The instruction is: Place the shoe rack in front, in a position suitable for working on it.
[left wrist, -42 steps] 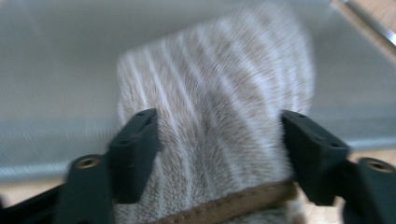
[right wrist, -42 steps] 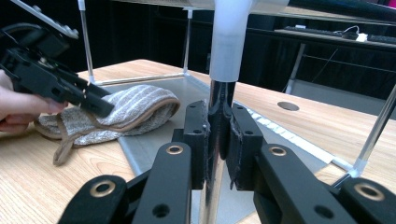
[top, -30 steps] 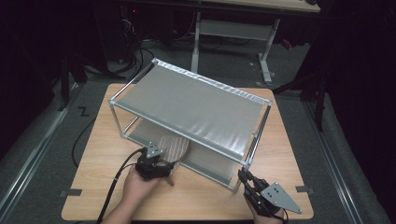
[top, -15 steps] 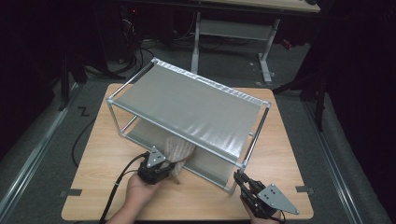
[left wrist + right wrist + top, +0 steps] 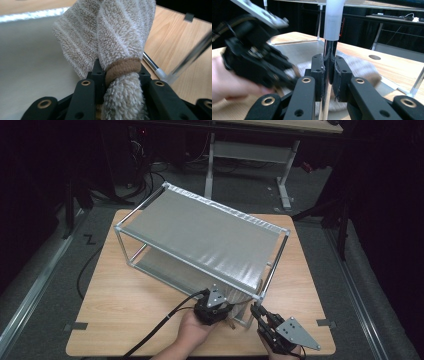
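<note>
A beige striped terry towel point(image 5: 120, 37) is bunched between the jaws of my left gripper point(image 5: 122, 75), which has just closed on it and is shut on it. In the high view the left gripper point(image 5: 229, 306) sits at the front right of the metal rack point(image 5: 200, 235), and the towel point(image 5: 241, 296) hangs out from under the top shelf. My right gripper point(image 5: 328, 75) is shut on the rack's front right leg point(image 5: 333, 25), a thin upright post. In the high view the right gripper point(image 5: 256, 311) is at the foot of that corner, close beside the left one.
The two-shelf rack stands at an angle on the wooden table point(image 5: 125, 305) and covers most of its middle. The left gripper's cable point(image 5: 160, 330) trails toward the front edge. A desk frame point(image 5: 250, 150) stands on the floor beyond the table.
My left gripper has shut on the towel and carried it right along the rack's front toward the right corner. The right gripper has stayed on the leg.
</note>
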A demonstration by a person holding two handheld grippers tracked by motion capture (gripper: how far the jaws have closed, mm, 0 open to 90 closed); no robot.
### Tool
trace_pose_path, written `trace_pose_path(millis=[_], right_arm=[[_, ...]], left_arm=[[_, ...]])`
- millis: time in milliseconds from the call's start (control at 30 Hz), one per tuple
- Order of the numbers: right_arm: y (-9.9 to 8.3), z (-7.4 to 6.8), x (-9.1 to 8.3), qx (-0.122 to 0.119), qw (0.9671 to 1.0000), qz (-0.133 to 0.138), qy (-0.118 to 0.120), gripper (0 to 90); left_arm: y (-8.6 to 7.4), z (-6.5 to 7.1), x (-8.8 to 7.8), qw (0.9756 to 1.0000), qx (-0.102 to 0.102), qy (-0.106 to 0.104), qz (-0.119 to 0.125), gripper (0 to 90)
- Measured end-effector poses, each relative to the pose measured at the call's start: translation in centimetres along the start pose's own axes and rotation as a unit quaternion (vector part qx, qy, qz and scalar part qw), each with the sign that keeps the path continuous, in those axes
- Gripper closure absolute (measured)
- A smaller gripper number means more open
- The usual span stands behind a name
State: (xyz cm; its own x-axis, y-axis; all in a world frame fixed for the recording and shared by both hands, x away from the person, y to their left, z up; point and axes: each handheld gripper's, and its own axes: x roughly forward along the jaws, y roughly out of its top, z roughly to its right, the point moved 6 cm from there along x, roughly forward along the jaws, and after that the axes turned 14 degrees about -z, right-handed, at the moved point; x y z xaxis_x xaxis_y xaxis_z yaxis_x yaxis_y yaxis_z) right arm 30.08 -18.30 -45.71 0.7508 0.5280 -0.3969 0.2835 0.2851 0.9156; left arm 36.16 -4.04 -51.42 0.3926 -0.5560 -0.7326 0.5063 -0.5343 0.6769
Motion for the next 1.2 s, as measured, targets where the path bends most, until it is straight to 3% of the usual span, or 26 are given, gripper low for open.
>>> trace_pose_path(millis=[100,233,367,567,733,800,867,900,1200], right_arm=[[0.0,0.0,0.0,-0.001,1.0000,0.000,0.000,81.0],[0.0,0.0,0.0,-0.001,1.0000,0.000,0.001,81.1],[0.0,0.0,0.0,0.000,1.0000,-0.001,0.002,81.1],[0.0,-0.2,0.0,-0.002,1.0000,-0.001,0.001,81.1],[0.0,-0.2,0.0,0.001,1.0000,-0.002,0.002,81.1],[0.0,-0.2,0.0,0.001,1.0000,-0.002,0.004,81.1],[0.0,-0.3,-0.1,-0.002,1.0000,-0.002,0.007,81.1],[0.0,-0.4,-0.1,-0.004,1.0000,-0.002,0.008,81.1],[0.0,-0.8,-0.3,-0.009,0.9999,-0.001,0.013,81.0]], left_arm=[[0.1,1.3,0.8,0.9999,0.002,-0.012,0.000,68.1],[-0.3,2.6,1.8,0.9992,0.032,-0.003,-0.023,67.2],[-0.5,2.0,2.0,0.9982,0.041,0.023,-0.037,68.8],[-0.8,-0.1,1.7,0.9963,0.037,0.059,-0.050,69.8],[-1.5,-3.1,0.9,0.9946,0.013,0.089,-0.052,70.0],[-1.9,-4.2,0.6,0.9952,-0.005,0.084,-0.051,70.1],[-2.5,-5.9,-0.1,0.9936,-0.015,0.100,-0.052,70.1],[-2.8,-6.6,-0.4,0.9941,-0.024,0.093,-0.049,70.1],[-6.0,-14.0,-3.9,0.9850,-0.074,0.148,-0.049,70.1]])
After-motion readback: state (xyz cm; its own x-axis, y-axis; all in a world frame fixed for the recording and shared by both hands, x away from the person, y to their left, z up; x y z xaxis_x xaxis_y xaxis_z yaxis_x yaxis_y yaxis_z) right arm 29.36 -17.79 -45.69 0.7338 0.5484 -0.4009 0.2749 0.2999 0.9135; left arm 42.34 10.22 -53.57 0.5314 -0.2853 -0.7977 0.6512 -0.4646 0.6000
